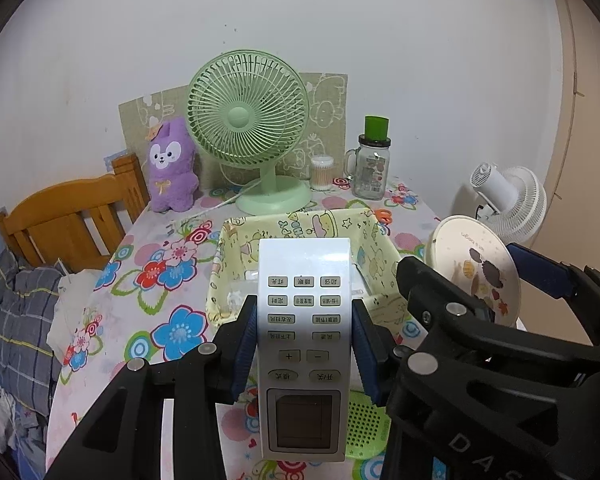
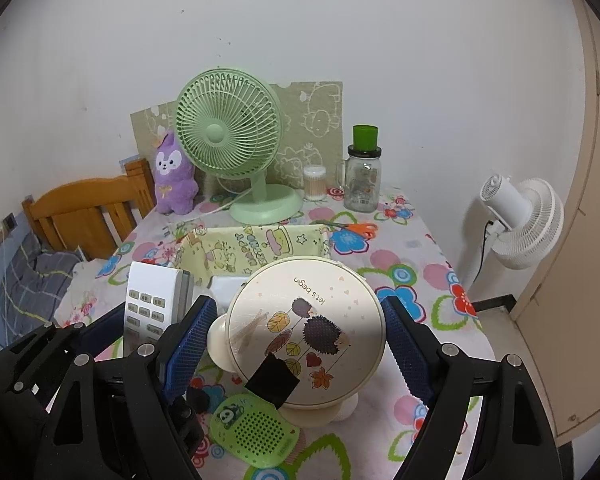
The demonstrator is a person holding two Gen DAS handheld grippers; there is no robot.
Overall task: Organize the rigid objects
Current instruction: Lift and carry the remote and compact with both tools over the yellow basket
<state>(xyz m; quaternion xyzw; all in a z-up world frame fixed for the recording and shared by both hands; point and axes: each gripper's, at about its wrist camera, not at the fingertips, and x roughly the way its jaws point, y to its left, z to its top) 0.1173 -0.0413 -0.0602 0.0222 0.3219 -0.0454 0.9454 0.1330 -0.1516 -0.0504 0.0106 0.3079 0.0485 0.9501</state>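
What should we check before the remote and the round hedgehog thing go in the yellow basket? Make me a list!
1. Left gripper holding the remote on both sides: ok.
2. Right gripper squeezing the round mirror: cannot tell; its pads sit beside the rim, contact unclear.
3. Basket open on top: ok.
4. Room inside the basket: cannot tell; something white already lies in it and the floor is mostly hidden.
5. Green perforated case lies under the mirror, out of the path forward: ok.
6. Scissors lie beyond the basket's far corner, outside it: ok.

Two close wrist views, shared table [image 1: 148,280]
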